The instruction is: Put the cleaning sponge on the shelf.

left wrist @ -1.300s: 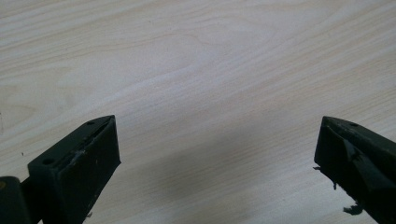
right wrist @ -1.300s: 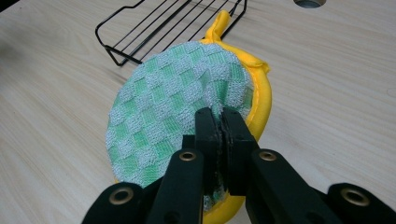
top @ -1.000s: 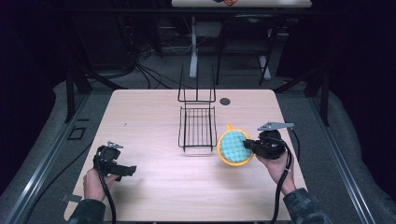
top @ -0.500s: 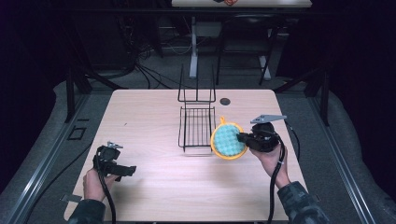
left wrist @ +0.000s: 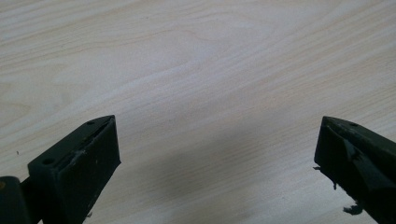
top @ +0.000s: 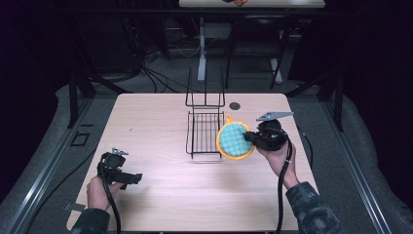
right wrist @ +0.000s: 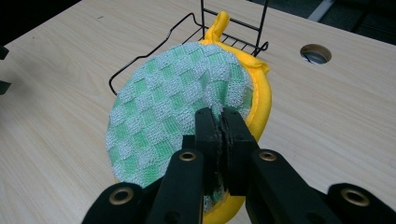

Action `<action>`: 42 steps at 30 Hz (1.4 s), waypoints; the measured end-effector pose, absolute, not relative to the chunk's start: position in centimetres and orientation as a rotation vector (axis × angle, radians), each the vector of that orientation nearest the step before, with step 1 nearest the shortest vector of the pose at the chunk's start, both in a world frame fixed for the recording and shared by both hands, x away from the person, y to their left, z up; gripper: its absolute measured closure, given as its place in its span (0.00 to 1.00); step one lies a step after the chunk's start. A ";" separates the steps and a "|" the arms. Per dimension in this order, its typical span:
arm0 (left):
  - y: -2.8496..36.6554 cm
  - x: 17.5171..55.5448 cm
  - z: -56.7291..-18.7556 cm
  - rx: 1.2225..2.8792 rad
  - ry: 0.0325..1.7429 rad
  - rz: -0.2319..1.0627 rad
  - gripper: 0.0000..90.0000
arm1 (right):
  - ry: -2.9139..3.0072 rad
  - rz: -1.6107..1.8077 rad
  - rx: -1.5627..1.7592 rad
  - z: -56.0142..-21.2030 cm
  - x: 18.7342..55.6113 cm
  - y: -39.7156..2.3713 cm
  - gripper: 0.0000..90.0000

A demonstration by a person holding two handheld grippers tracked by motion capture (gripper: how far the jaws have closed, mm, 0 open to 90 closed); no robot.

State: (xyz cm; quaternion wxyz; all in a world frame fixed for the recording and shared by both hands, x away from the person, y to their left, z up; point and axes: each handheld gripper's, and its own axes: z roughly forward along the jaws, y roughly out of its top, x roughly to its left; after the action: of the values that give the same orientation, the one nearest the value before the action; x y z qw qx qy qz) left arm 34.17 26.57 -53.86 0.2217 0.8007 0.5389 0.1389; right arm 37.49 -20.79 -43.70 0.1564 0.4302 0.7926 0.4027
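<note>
A round pot holder (top: pixel 234 139) with a green-and-white checked face and a yellow rim with a loop hangs in the air just right of the black wire rack (top: pixel 203 131). My right gripper (top: pixel 249 138) is shut on its edge; in the right gripper view the jaws pinch the pot holder (right wrist: pixel 180 116) with the wire rack (right wrist: pixel 196 32) behind it. My left gripper (top: pixel 134 177) rests low over the table (top: pixel 156 117) near the front left. The left gripper view has its jaws wide apart over bare wood, its fingertips (left wrist: pixel 100 140) holding nothing.
A round cable hole (top: pixel 234 106) lies in the table behind the rack, also in the right gripper view as the cable hole (right wrist: pixel 316 53). Black stands and another table's legs stand beyond the far edge. Cables trail from both grippers.
My right gripper has carried the pot holder left and forward, from the table's right side to the rack's right edge. The left gripper has stayed put.
</note>
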 end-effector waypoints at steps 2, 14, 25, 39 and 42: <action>26.6 34.2 -53.9 2.212 1.488 0.383 0.00 | 2.272 1.149 1.230 -43.6 37.7 -20.6 0.97; 26.5 34.2 -53.9 2.223 1.481 0.381 0.00 | 2.279 1.140 1.216 -43.1 38.8 -19.4 0.97; 26.5 34.2 -54.0 2.222 1.484 0.381 0.00 | 2.284 1.135 1.205 -43.0 39.9 -18.2 0.97; 26.5 34.2 -54.0 2.229 1.482 0.380 0.00 | 2.291 1.132 1.213 -43.2 40.8 -16.9 0.97; 26.5 34.1 -54.0 2.225 1.485 0.380 0.00 | 2.291 1.129 1.205 -43.4 40.9 -16.7 0.97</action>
State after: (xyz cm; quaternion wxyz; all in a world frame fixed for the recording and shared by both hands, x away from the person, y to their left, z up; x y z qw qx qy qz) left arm 34.15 26.54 -53.99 0.2180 0.8037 0.5364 0.1372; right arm 40.91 -16.74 -43.35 0.1581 0.4212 0.8012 0.3946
